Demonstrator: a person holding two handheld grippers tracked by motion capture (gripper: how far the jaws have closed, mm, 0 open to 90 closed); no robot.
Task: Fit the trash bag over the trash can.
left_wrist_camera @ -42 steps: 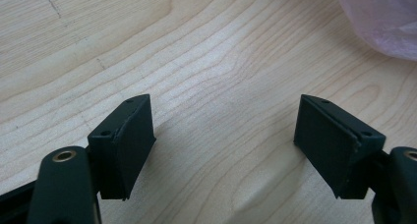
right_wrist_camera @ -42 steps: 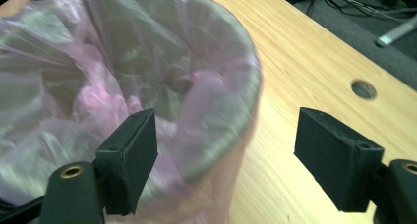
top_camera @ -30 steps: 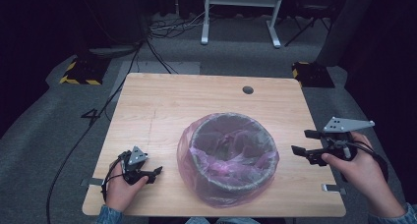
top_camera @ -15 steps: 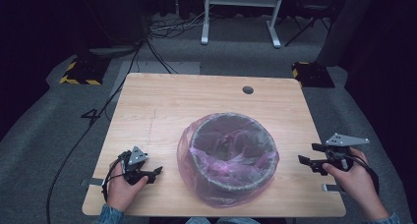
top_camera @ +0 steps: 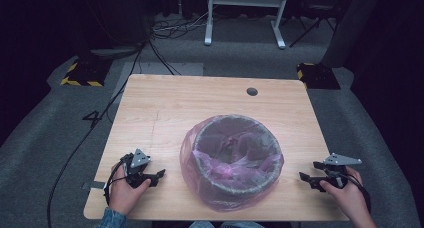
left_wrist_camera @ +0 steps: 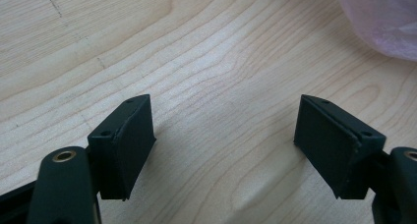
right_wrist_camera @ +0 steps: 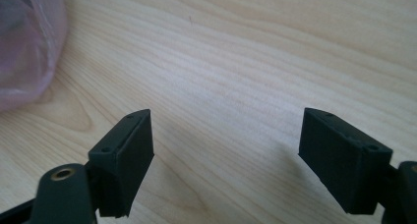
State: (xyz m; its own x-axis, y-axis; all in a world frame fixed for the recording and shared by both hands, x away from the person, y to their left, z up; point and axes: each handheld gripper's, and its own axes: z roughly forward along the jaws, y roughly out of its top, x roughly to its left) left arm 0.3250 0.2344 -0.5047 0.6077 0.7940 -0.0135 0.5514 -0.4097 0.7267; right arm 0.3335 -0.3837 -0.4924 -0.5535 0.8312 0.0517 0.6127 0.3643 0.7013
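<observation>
On the table [top_camera: 165, 108], a pink-bag-lined bin [top_camera: 232, 160].

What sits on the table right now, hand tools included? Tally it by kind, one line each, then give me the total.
Bin, round and grey: 1
Pink plastic bag liner, fitted in the bin and folded over its rim: 1
Hand-held grippers, both with jaws open and nothing between them: 2, the left gripper and the right gripper
Total: 4

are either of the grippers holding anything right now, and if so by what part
Nothing is held. The left gripper and the right gripper both stand open over bare table, on either side of the bag-lined bin, not touching it.
</observation>
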